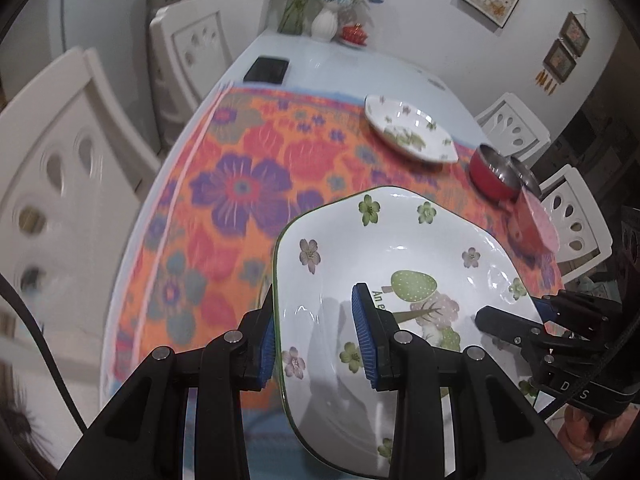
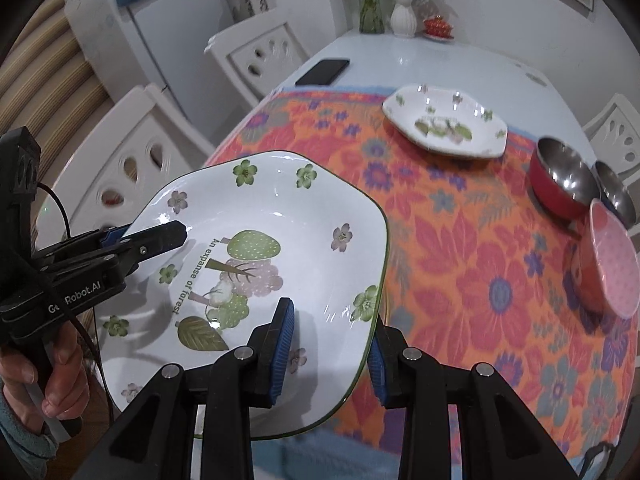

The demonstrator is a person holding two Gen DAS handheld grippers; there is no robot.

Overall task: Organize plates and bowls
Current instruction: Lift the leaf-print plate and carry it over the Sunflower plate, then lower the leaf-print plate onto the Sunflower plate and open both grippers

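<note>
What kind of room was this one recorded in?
Most likely a home dining room: a table with a floral tablecloth, white dining chairs around it, and a vase of flowers at the far end.

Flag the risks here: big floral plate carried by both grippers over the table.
1. The large plate is pinched only at opposite rims by the left gripper and right gripper; uneven motion could let the glossy rim slip.
2. The red bowl and pink bowl sit close by; a swing could clip them.
</note>
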